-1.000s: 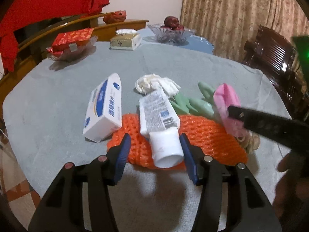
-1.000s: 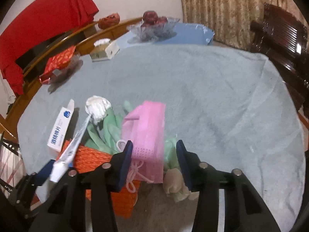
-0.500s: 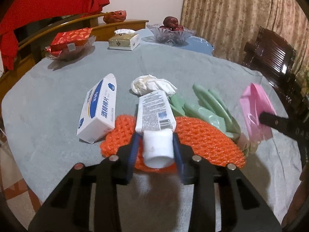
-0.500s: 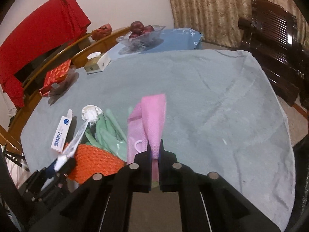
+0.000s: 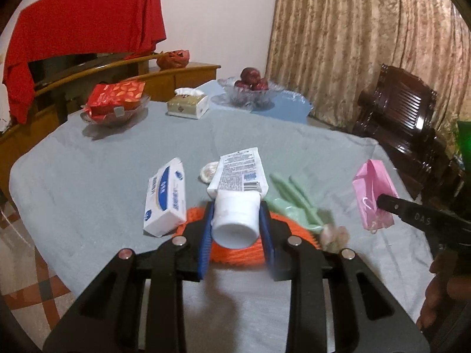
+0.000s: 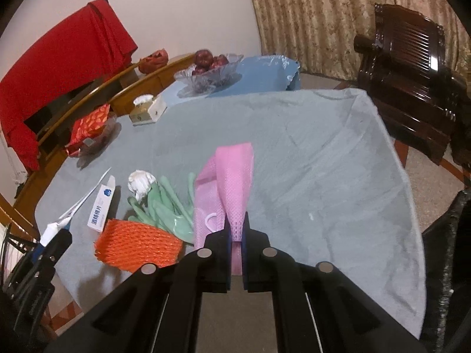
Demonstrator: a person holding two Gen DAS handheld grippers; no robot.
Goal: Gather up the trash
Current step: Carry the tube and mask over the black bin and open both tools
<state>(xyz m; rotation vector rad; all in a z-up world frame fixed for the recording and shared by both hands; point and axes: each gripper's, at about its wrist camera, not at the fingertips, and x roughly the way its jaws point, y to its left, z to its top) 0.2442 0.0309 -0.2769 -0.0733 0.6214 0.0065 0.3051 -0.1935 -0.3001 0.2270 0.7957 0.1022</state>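
My left gripper has just been closing, and its blue pads now squeeze the white cap of a squeeze tube. The tube is lifted off the table, its flat printed end pointing away from me. My right gripper is pinched tight on a pink face mask, which hangs in the air above the grey tablecloth.

Just under the tube lies an orange foam net. Beside it sits a white and blue box. A green rubber glove rests against the net, and a crumpled white tissue lies just past the glove.

Farther back, a glass dish holds a red packet. Near it stands a tissue box with a white tissue poking out of the top. Behind that, a glass bowl holds dark red fruit. A red cloth hangs by the wall, and a dark wooden chair stands by the curtain.
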